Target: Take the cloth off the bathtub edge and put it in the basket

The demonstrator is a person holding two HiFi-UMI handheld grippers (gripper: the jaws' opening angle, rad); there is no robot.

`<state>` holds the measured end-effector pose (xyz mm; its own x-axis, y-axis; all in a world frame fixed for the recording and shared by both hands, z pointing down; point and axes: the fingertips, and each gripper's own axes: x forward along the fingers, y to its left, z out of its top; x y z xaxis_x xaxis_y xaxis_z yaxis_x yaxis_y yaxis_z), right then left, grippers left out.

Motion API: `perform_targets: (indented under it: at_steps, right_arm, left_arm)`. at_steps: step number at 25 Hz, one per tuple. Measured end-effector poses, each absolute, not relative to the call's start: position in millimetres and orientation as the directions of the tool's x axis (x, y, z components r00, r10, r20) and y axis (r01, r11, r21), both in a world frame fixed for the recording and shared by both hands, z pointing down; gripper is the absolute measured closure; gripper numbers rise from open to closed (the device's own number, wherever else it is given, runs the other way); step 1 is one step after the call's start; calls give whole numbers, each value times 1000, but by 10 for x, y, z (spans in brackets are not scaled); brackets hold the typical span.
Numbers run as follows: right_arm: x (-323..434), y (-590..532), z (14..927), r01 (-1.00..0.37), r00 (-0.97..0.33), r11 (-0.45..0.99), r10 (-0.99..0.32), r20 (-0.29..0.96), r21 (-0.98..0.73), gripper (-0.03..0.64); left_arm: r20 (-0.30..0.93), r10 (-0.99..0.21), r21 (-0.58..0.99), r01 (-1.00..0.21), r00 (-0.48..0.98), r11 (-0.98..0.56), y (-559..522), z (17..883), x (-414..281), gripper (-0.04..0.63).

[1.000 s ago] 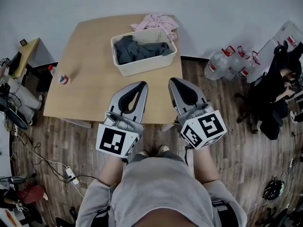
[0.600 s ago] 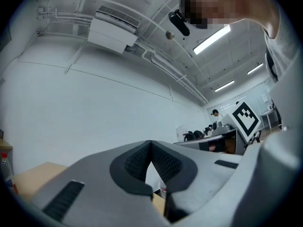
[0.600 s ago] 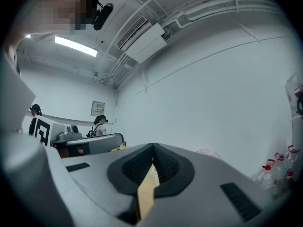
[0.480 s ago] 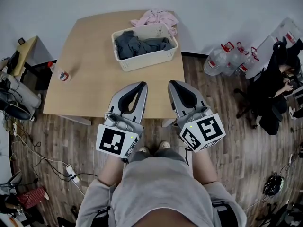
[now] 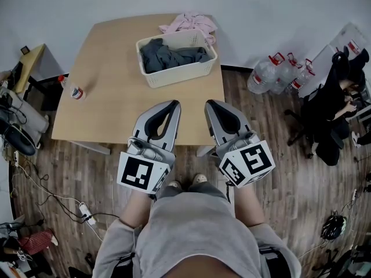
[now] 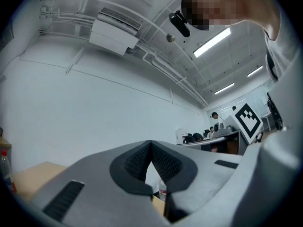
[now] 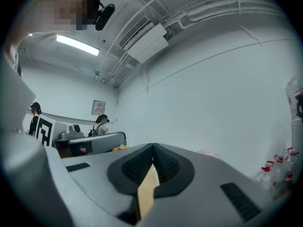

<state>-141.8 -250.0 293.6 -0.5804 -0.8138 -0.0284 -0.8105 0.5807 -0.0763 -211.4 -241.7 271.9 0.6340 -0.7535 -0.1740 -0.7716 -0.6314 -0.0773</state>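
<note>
1. Head view: your left gripper (image 5: 175, 102) and right gripper (image 5: 208, 102) hang side by side over the near edge of the table (image 5: 110, 91), both empty. The grey cloth (image 5: 168, 55) lies in the white basket (image 5: 174, 80) at the far side. A pink cloth (image 5: 188, 23) is bunched just behind it.
2. Left gripper view: jaws pressed together at the tips, nothing between them.
3. Right gripper view: jaws likewise pressed together, nothing pinched.

Clad in a loose light-grey top (image 5: 191, 230), sleeves (image 5: 113, 245) of the same grey, pale shoe toes (image 5: 200, 180) showing just beyond. Left tool (image 5: 175, 103) and right tool (image 5: 209, 102) shelled in smooth grey plastic, lined with black pads (image 6: 137, 162) (finely cross-hatched). Capped at the near end by a white left cube (image 5: 141, 174) and right cube (image 5: 248, 162), printed with black square markers.
</note>
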Motion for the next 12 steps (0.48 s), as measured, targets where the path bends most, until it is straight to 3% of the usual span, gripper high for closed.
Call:
perform_targets:
  at_steps: [12]
  right_arm:
    - [-1357,-2538,2910,-809,-582,583,-812,-36,-79,607]
  left_arm:
    - [-176,-752,-82,-771,635,-632,-2461,2695,-2044,598]
